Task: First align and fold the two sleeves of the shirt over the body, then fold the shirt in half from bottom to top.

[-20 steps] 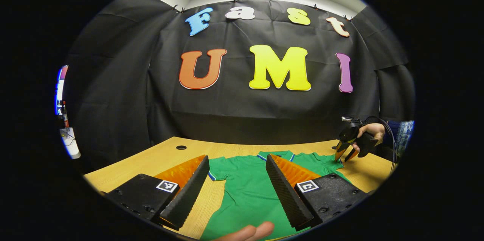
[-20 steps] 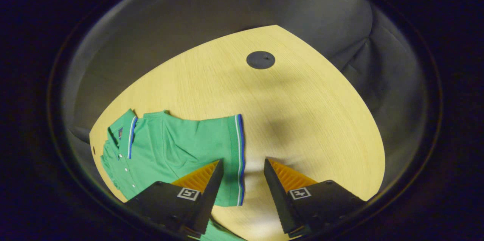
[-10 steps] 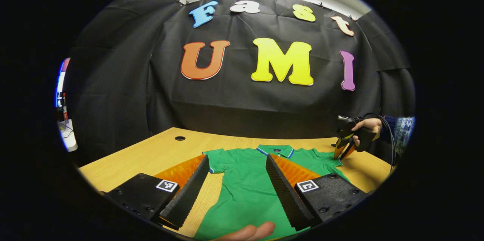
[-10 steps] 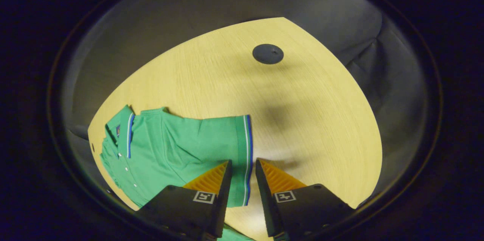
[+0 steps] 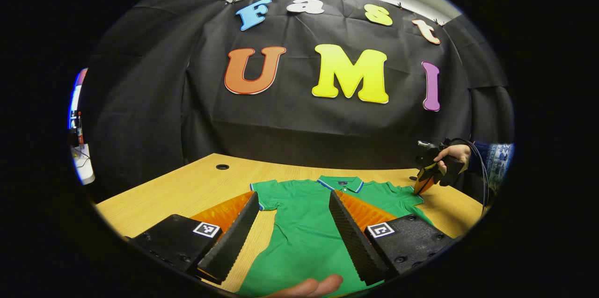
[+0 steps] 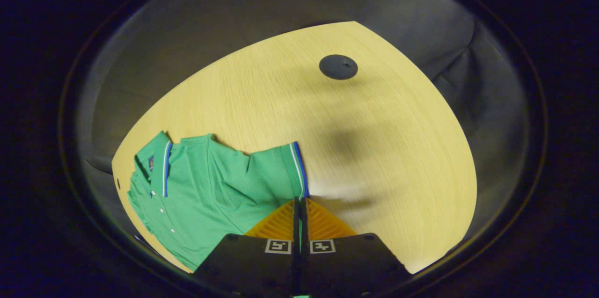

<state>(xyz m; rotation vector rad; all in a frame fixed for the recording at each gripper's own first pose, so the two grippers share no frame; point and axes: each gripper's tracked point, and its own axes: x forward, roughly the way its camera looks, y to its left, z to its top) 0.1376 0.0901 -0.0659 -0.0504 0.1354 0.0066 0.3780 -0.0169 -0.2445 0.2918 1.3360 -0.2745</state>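
The green shirt (image 5: 309,223) lies flat on the wooden table (image 5: 187,192), collar toward the booth's far wall, buttons facing up and both short sleeves spread out to the sides. The right gripper (image 6: 300,204) has its two fingers pressed together on the striped cuff of one sleeve (image 6: 281,171), near the table's round dark grommet (image 6: 338,67). The left gripper (image 5: 292,223) hangs above the shirt's lower body with its fingers wide apart, holding nothing.
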